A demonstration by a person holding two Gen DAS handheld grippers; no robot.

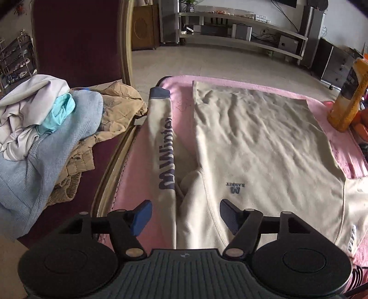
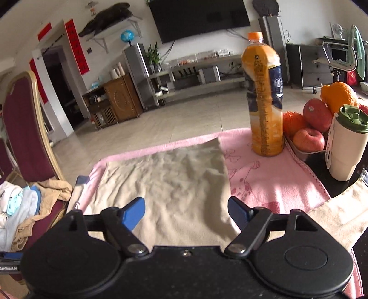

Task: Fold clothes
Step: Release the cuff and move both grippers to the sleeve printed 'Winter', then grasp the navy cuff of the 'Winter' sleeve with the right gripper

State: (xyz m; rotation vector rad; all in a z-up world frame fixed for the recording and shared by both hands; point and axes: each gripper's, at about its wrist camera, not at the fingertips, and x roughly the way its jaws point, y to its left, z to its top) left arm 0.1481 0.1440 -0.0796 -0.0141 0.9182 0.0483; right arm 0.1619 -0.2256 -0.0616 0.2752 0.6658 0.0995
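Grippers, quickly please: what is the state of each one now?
Left gripper: open, holding nothing, above the cream long-sleeved shirt.
Right gripper: open, holding nothing.

This is a lived-in home, a sitting room by its furnishings. A large dark television hangs on the white wall above a long low media shelf, flanked by tall speakers. A carved wooden cabinet stands beside a doorway framed with red paper banners, and a small globe sits nearby. The floor is pale tile. A maroon padded chair carries a heap of unsorted laundry. The desk is spread with a pink blanket, where an orange drink bottle, a bowl of apples and oranges and a lidded tumbler stand.
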